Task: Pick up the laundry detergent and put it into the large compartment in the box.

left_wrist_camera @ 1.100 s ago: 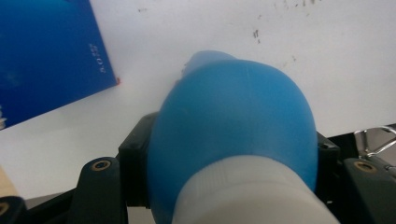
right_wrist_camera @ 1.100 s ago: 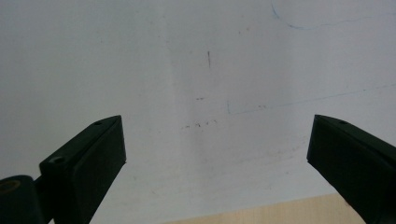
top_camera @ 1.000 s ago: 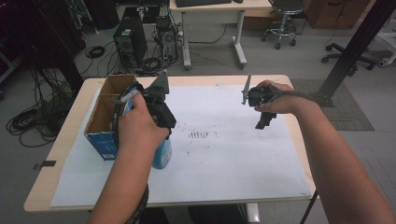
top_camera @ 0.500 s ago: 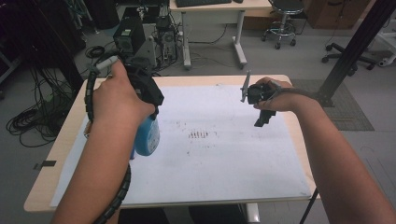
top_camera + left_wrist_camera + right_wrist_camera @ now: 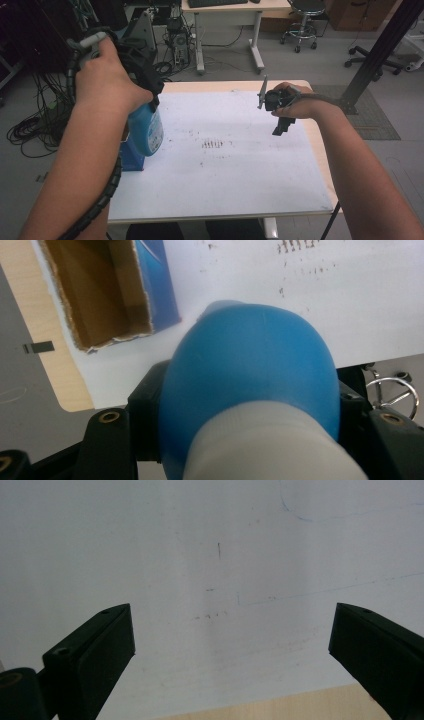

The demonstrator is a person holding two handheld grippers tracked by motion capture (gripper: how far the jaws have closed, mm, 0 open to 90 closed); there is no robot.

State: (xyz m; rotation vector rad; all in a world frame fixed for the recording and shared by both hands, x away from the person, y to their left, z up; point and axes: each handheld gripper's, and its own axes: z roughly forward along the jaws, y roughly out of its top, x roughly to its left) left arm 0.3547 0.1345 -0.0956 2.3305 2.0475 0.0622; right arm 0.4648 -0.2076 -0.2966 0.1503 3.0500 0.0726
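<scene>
A blue bottle [image 5: 146, 131] with a white neck hangs above the table's left side, and my left gripper [image 5: 150, 95] is shut on it, held high in the person's left hand. In the left gripper view the blue bottle [image 5: 250, 390] bulges between the black jaws of my left gripper [image 5: 250, 410], its white neck nearest the camera. Below it stands an open blue cardboard box [image 5: 105, 295], partly hidden behind the forearm in the high view [image 5: 131, 159]. My right gripper [image 5: 280, 125] hovers over the right of the white sheet [image 5: 225, 170]; its jaws [image 5: 232, 630] are open and hold nothing.
The white sheet covers most of the wooden table [image 5: 320, 150] and has small dark marks [image 5: 215, 145] at its middle. Beyond the table are a desk [image 5: 225, 10], office chairs [image 5: 300, 20], floor cables [image 5: 30, 130] and a black post [image 5: 375, 55] at the right.
The left hand has risen with the blue bottle, lifting it up beside the box. The right hand and its gripper have stayed in place.
</scene>
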